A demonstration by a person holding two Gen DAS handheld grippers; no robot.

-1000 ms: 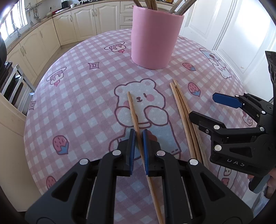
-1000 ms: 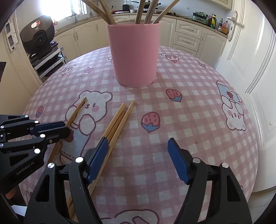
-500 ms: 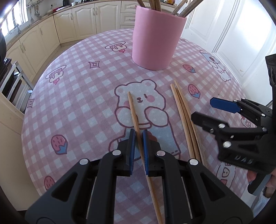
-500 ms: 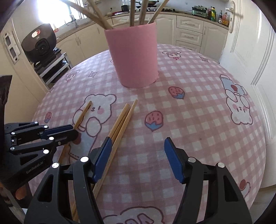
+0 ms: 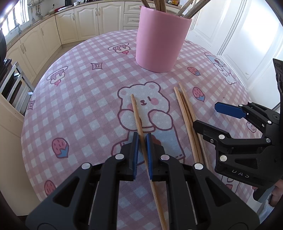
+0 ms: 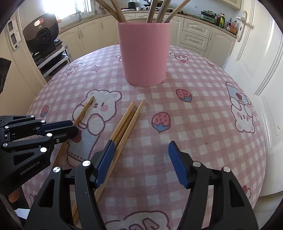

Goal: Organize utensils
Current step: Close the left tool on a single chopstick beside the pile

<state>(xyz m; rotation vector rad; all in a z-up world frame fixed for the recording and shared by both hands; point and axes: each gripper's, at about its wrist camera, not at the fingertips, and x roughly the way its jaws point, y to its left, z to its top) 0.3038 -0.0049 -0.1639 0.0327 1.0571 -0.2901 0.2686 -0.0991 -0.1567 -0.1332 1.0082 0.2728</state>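
The left gripper [image 5: 141, 139] has its blue fingers [image 5: 135, 150] almost closed, with only a thin gap. A single chopstick [image 5: 137, 116] lies flat on the worktop [image 5: 79, 99] and runs right through that gap. It looks like the fingers are squeezing it, but I cannot tell if both pads really touch the wood. The chopstick's tip pokes out ahead of the fingers, over a bear picture [image 5: 143, 102] on the pink checked cloth.

The right gripper [image 6: 141, 150] has its fingers [image 6: 176, 162] wide open and holds nothing. A bundle of chopsticks [image 6: 127, 120] lies on the worktop. It passes just inside the left finger of this gripper and sticks out ahead of it. The right finger is well apart from the bundle.

In the left wrist view the right gripper [image 5: 210, 115] sits to the right of the left fingers, just over the bundle of chopsticks [image 5: 185, 109].

Straight ahead of both pairs of fingers stands a pink cup [image 6: 143, 54], upright, with more chopsticks [image 6: 159, 10] standing in it. The cup is well apart from the chopsticks that lie flat.
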